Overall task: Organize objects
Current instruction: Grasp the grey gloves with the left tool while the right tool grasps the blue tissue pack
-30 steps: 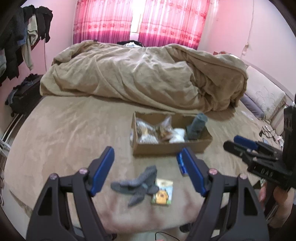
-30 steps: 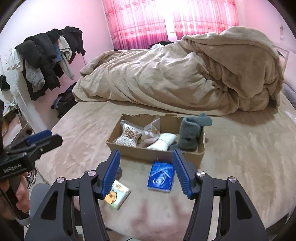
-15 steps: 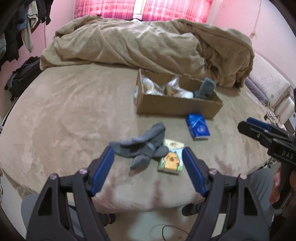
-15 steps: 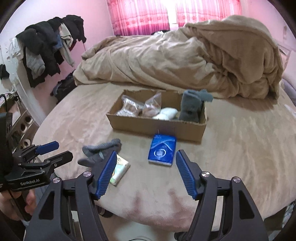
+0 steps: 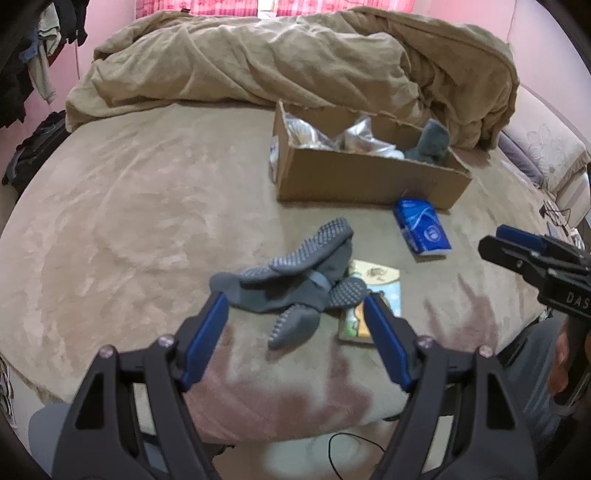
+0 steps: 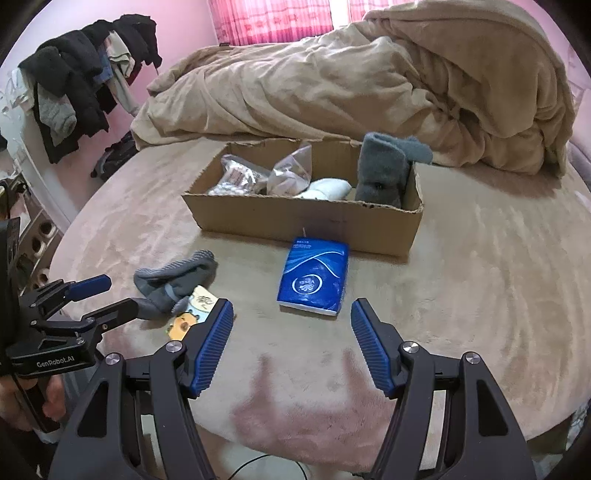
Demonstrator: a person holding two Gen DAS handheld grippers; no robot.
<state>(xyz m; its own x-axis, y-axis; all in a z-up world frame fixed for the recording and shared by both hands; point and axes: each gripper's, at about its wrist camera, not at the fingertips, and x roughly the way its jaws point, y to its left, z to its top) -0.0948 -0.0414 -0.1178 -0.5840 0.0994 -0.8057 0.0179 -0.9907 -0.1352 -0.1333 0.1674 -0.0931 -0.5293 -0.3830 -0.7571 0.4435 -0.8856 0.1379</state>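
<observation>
Beige plush bedding fills both of my wrist views, with a rumpled tan duvet heaped at the far side under pink curtains. My left gripper is spread wide and holds nothing; right ahead of its tips lies a grey grip-dotted sock, its toe reaching back between the two blue pads. Just beside the right-hand pad a small picture card lies partly under the sock. My right gripper is likewise spread wide and empty, hovering with a blue tissue pack lying flat just ahead of its fingers. Beyond the pack, almost touching it, stands an open cardboard box holding clear plastic bags, a white bundle and a grey sock propped upright at its right end. Dark clothes hang on a rack far off to my right gripper's left.
</observation>
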